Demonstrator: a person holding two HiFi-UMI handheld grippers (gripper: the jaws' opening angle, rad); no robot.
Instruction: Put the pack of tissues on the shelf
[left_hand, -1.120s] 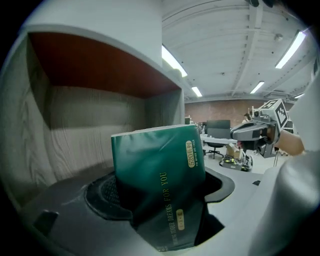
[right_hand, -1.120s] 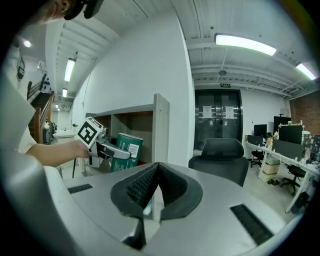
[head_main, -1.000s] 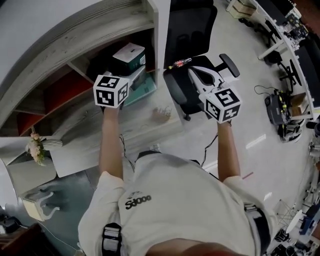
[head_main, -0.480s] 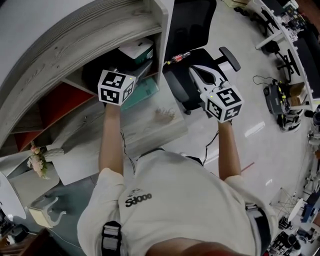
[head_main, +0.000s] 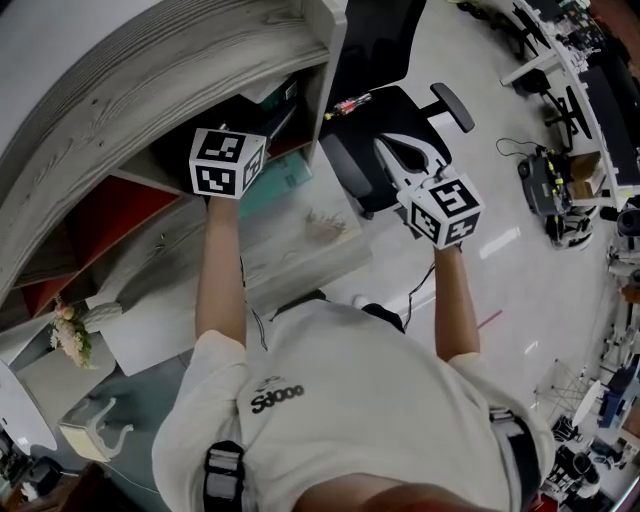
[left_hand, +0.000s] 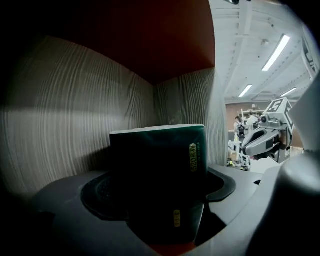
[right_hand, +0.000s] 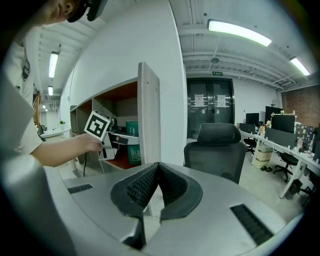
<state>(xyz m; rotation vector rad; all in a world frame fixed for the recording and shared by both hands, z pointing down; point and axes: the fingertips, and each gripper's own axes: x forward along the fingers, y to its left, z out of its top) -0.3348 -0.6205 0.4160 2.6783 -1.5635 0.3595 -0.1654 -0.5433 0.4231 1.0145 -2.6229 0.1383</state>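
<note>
**Placement inside the shelf: seat the pack before letting go**

You are holding the left gripper (left_hand: 159, 200) deep in an open compartment of the shelf (head_main: 150, 75), and its jaws are clamping the dark green pack of tissues (left_hand: 155, 150) from both sides. The pack is sitting upright between the pads, just in front of the shelf's grey woodgrain corner and under its red panel (left_hand: 150, 35). A sliver of red is showing beneath the pack, so I am judging that it is not resting on a board yet, though no view is settling that.

Here is what the step is asking of you. You should be lowering the pack until its underside is meeting the shelf board all along, not on one edge. A soft pack will be giving under the squeeze, so you should be easing the jaws apart slowly and only once the weight is on the shelf. Then you should be drawing straight back out of the shelf, so the pads are not dragging the wrapper with them.

Your right gripper (right_hand: 159, 172) is hanging outside the shelf, past its end wall and toward the office chair (right_hand: 215, 150). Its jaws are pressed together on nothing. It is well clear of the shelf opening, which is right.
</note>
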